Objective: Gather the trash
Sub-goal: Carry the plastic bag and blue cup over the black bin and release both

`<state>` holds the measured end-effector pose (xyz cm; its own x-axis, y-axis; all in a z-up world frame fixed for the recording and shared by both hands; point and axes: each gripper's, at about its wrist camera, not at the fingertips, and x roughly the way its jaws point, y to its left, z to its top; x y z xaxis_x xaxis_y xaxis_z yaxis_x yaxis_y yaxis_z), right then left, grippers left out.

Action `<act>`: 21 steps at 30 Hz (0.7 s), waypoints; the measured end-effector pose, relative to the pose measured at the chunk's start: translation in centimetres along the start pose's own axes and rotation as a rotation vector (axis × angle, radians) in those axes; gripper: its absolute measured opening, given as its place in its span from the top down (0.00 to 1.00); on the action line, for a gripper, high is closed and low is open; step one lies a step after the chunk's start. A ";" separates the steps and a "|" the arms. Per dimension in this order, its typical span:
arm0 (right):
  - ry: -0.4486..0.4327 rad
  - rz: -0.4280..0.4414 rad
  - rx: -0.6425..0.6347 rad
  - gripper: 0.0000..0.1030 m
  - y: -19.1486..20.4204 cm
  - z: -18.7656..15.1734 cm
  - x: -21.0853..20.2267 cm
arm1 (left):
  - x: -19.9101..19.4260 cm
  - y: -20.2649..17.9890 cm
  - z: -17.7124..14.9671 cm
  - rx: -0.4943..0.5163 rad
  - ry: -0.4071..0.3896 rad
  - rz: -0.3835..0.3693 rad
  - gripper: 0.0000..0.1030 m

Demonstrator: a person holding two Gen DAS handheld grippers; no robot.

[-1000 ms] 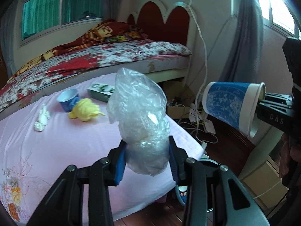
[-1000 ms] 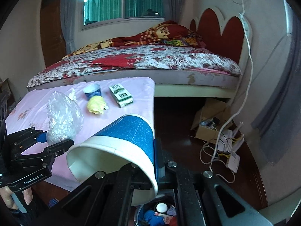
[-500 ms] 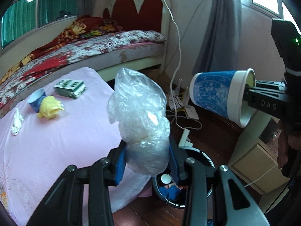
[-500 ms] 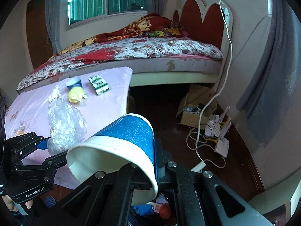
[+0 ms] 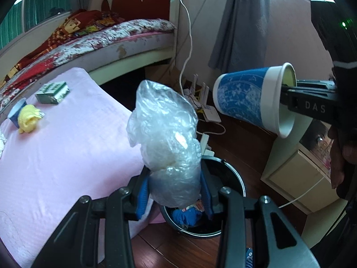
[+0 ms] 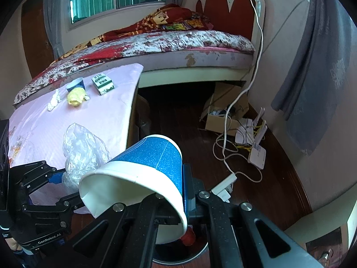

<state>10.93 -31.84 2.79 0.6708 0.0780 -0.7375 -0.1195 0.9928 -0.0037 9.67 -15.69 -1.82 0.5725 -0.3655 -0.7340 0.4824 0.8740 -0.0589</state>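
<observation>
The left tongs squeeze the plastic bag; the right tongs pinch the blue cup. Hold both right over the bin, then let go.

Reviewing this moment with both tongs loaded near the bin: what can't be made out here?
- Bin contents: in the left wrist view the plastic bag and left tongs cover most of the opening; in the right wrist view the paper cup and right tongs hide nearly all of it.
- Print on the green box: too small.
- White scrap on the pink cloth: too small to identify.
</observation>
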 end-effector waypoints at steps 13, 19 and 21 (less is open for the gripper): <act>0.119 0.003 0.010 0.99 -2.4 -4.4 3.5 | 4.1 -2.1 -2.3 0.028 0.130 -0.074 0.60; 0.217 0.022 -0.011 0.99 -2.7 -7.3 6.4 | 6.8 -2.2 -4.2 0.013 0.233 -0.109 0.60; 0.258 0.027 -0.027 0.99 -2.4 -8.2 7.7 | 7.8 -2.3 -4.8 0.014 0.265 -0.112 0.60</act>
<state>10.35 -34.38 -8.40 0.4582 0.0756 -0.8856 -0.1572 0.9876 0.0030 9.84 -18.98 -10.71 0.3229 -0.3613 -0.8748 0.5429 0.8278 -0.1415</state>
